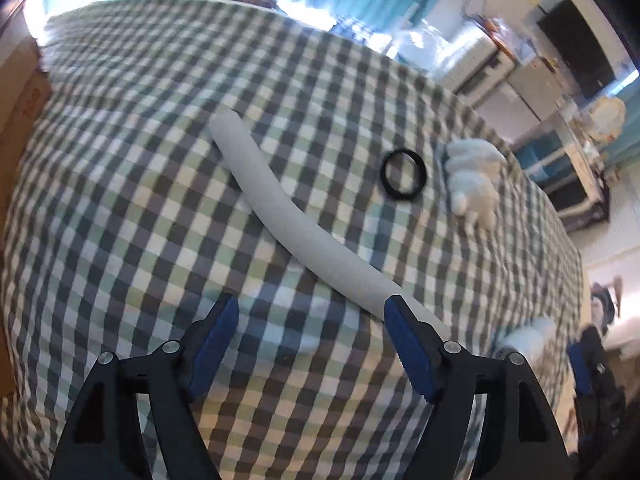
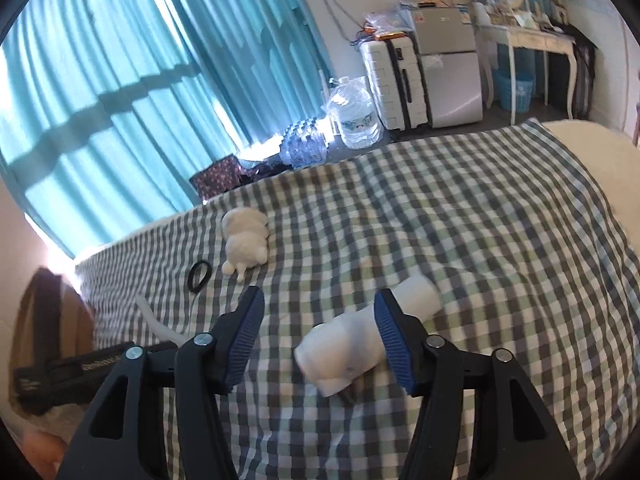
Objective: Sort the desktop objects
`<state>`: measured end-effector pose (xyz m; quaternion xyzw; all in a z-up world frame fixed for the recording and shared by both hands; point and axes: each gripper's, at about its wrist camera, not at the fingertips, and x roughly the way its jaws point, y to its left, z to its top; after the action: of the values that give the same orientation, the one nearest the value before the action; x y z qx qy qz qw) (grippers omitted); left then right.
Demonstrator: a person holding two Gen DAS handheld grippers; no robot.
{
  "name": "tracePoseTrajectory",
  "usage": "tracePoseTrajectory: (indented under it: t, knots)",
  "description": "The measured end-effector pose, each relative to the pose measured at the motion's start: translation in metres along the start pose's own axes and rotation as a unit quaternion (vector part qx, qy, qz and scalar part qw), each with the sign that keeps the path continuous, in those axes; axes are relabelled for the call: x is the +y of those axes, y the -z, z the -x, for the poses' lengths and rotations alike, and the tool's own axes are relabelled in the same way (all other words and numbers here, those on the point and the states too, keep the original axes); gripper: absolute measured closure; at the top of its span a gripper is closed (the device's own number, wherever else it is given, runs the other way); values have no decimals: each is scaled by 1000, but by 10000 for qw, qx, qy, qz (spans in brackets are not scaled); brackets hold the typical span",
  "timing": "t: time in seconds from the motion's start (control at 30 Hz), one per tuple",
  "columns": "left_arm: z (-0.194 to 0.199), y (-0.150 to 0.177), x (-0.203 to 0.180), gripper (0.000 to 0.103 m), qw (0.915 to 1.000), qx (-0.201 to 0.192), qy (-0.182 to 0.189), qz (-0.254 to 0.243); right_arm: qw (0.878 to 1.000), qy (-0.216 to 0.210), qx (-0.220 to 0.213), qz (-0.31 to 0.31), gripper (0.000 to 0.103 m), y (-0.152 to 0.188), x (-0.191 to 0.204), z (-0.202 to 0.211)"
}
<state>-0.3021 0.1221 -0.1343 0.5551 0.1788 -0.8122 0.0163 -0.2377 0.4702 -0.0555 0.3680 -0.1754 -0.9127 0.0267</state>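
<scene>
So the whole thing sits on a checked cloth (image 1: 160, 200) in green, grey and white, and everything to sort is spread over it with gaps between, which I guess is why each piece can be reached on its own.

Biggest item is the long white foam tube (image 1: 288, 220), lying diagonally and slightly curved. Its near end runs just behind the right finger of the left gripper (image 1: 312, 344). Those tongs are spread wide with only cloth between the pads, nothing held. My read is the tube has been laid down there, flat and stable.

Next, the white bottle (image 2: 360, 340) lies on its side, well apart from the tube. The right gripper (image 2: 318, 340) hangs over it with the jaws about half spread; the bottle sits between the pads, touching or hidden behind the right one, clear of the left. Not gripped as far as I can see, so probably the next pick.

Further back is a small white plush toy (image 2: 246, 242), and just beside it a black ring (image 1: 403, 176), flat on the cloth.

Nothing really blocks the bottle. The left gripper body shows at the lower left of the right view, close enough to mind.
</scene>
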Motion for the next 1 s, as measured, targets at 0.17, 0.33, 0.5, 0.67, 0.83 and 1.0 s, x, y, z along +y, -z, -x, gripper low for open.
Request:
tracePoseTrajectory:
  t: [0.17,0.33,0.5,0.67,0.83,1.0]
  knots:
    - [-12,4,-10,9,9986,-297,-126,429,9982,297,-281,-434,42,-8,-34,14]
    - [-18,8,-29,17,9960,-465,-501,-570,9957,-47,117,-915,42,-1,-37,-14]
    - [-12,3,-13,25,9955,-120,35,-943,9862,-34,581,-1548,49,13,-36,-55]
    - [-2,0,8,25,9947,308,518,-830,9912,-98,525,-1208,60,17,-23,-53]
    - [3,1,20,26,9969,433,555,-358,9953,-59,284,-923,61,11,-8,-32]
    - [1,-3,28,18,9965,331,633,432,9953,-54,292,-927,61,13,-4,-33]
